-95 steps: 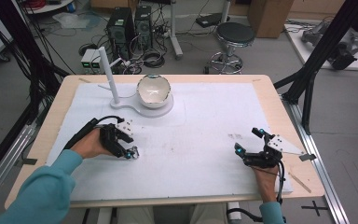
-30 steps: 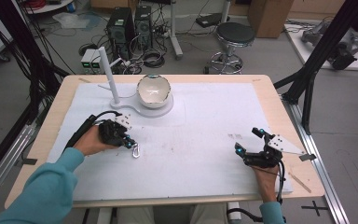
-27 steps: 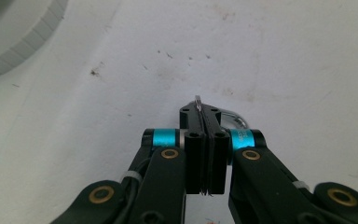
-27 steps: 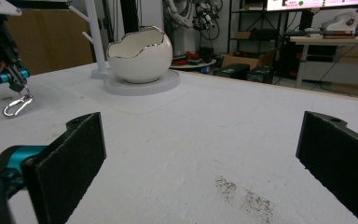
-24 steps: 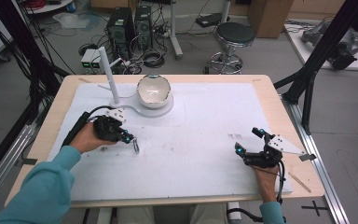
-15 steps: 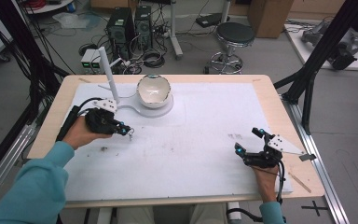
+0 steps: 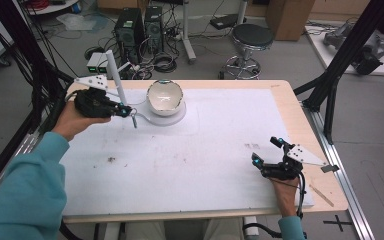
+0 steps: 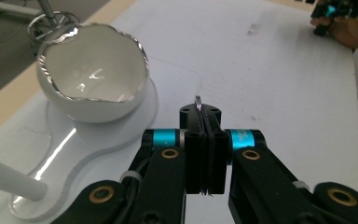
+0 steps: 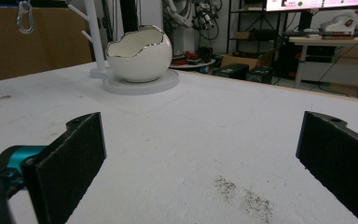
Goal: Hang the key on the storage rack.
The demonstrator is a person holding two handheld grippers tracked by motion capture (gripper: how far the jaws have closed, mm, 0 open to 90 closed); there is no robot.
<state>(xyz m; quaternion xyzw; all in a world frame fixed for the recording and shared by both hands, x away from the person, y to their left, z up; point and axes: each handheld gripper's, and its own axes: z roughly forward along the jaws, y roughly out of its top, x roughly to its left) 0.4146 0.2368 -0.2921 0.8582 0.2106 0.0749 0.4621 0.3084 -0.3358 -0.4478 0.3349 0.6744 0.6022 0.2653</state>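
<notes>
A small metal carabiner (image 7: 134,120) is clamped in the left gripper (image 7: 125,111) beside the eggshell-shaped bowl (image 7: 164,97) (far left); the right gripper (image 7: 265,156) is held wide open, empty.

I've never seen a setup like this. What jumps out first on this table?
Most striking is the white egg-shaped bowl with a jagged silver rim, standing on a clear flat base at the far side of the white-covered table, beside a white peg stand. Just left of it, the left gripper is raised, clamped on a small silver carabiner clip. The right gripper rests open near the table's right edge.
</notes>
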